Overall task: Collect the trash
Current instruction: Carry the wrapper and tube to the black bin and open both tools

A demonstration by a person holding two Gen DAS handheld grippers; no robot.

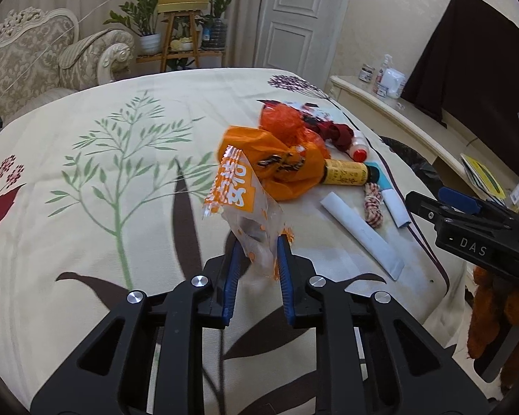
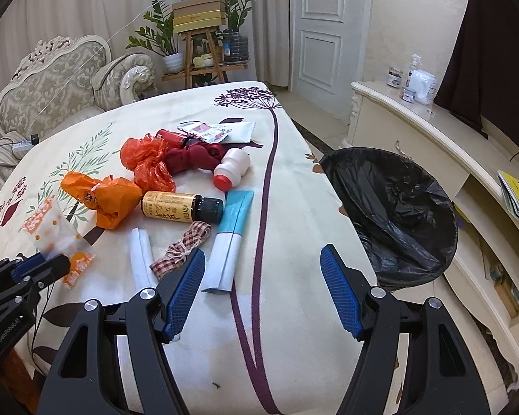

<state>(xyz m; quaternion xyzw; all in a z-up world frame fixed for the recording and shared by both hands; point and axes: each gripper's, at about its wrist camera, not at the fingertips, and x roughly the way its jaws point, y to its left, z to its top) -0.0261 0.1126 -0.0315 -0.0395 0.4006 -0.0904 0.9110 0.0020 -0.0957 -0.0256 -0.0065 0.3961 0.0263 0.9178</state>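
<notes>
Left gripper (image 1: 257, 242): pinching a clear orange-printed snack wrapper (image 1: 240, 200), lifting it off the floral tablecloth (image 1: 103, 173). Right gripper (image 2: 263, 269): hanging wide and empty over the cloth. Black-lined bin (image 2: 394, 207): standing just beside the table, looking empty. Remaining on the cloth: orange bags (image 2: 100, 197), amber bottle (image 2: 180, 205), white bottle (image 2: 231, 169), blue-white tube (image 2: 230, 238), checked cloth bundle (image 2: 180, 250). Collection is judged barely beginning.

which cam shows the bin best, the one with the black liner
The right wrist view. There the bin stands in full beside the table, its open mouth and black liner plain. The left wrist view shows only a dark sliver of it past the table's far edge, partly behind the right gripper.
</notes>
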